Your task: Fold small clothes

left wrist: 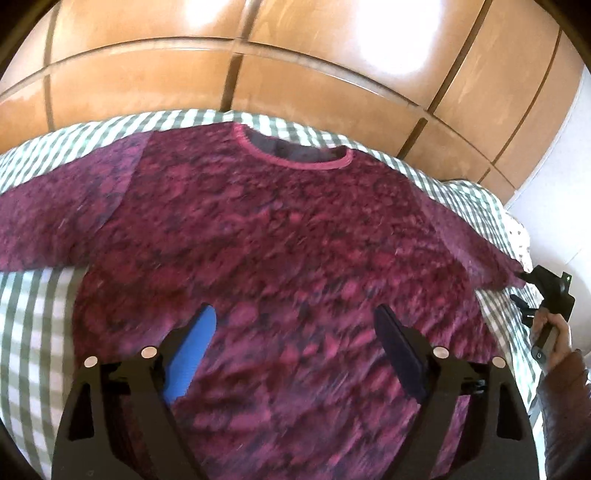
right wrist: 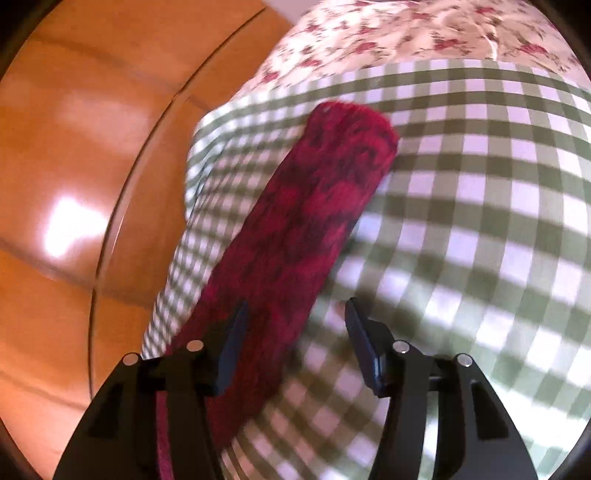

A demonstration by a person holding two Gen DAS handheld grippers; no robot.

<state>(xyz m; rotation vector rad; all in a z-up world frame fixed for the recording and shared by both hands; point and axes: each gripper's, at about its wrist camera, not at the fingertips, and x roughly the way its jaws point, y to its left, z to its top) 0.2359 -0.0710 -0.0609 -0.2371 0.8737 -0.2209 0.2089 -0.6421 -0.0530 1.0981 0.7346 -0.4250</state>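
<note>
Checked bedspread (left wrist: 33, 317) holds sweater (left wrist: 280, 236) beneath both spread grippers (left wrist: 295, 325) (right wrist: 295, 317).

A green-and-white checked cover (left wrist: 29, 325) lies spread over the bed, its squares running out to the edges in both views. Beyond it stands a glossy wooden wardrobe (left wrist: 314, 74) with dark seams between its panels and bright window glare on them. A floral fabric (right wrist: 424, 33), cream with red flowers, lies at the cover's far edge.

Wooden wardrobe (left wrist: 295, 66) close behind checked bedspread (left wrist: 33, 317).
</note>
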